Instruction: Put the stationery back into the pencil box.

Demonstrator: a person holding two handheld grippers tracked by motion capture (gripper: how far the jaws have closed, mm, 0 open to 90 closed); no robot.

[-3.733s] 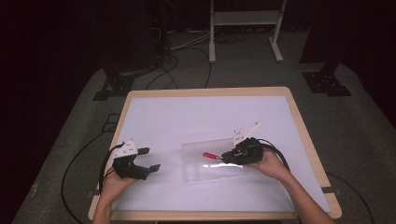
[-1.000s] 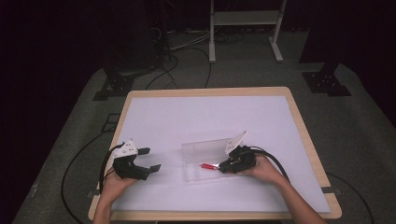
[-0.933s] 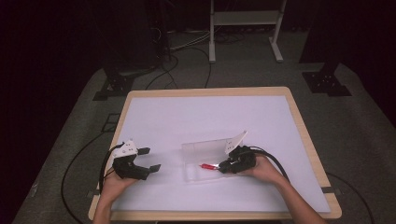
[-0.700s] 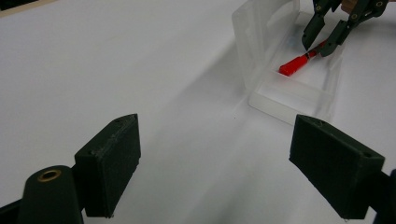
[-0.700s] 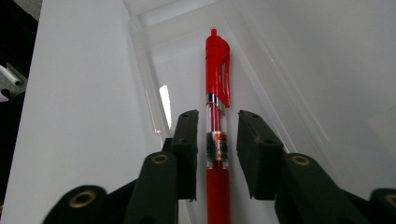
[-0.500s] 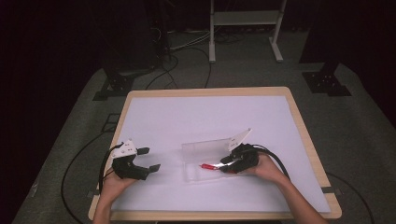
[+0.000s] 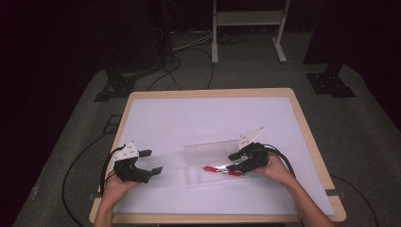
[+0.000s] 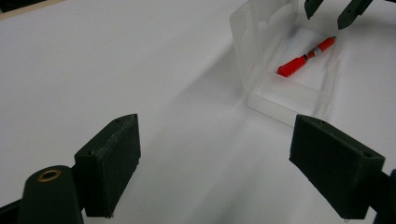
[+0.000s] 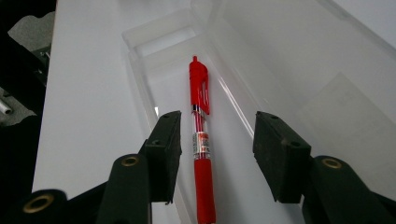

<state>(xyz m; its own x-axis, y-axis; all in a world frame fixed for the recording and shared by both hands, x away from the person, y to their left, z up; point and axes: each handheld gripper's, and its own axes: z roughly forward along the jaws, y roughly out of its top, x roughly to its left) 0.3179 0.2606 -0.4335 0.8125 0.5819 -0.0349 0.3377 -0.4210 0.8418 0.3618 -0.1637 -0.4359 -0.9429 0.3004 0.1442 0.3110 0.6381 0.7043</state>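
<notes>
A red pen (image 9: 201,140) lies lengthwise inside a clear plastic case (image 7: 208,163) whose lid stands open, near the front middle of the white table. My right gripper (image 7: 239,161) is open just above the pen's grip end, its jaws either side of the barrel without touching it. From the left gripper view the pen (image 8: 306,57) and the case (image 8: 271,88) lie farther off. My left gripper (image 7: 151,161) rests open near the front left of the table, with nothing between its jaws.
The white table top (image 7: 208,123) has a wooden rim (image 7: 312,137). Cables (image 7: 75,175) trail over the grey floor at the left. A white stand (image 7: 246,28) and a dark base (image 7: 331,82) sit beyond the table.
My right gripper drifted slightly left and back over the case, and the pen now lies free between its open jaws. The left gripper stayed still.
</notes>
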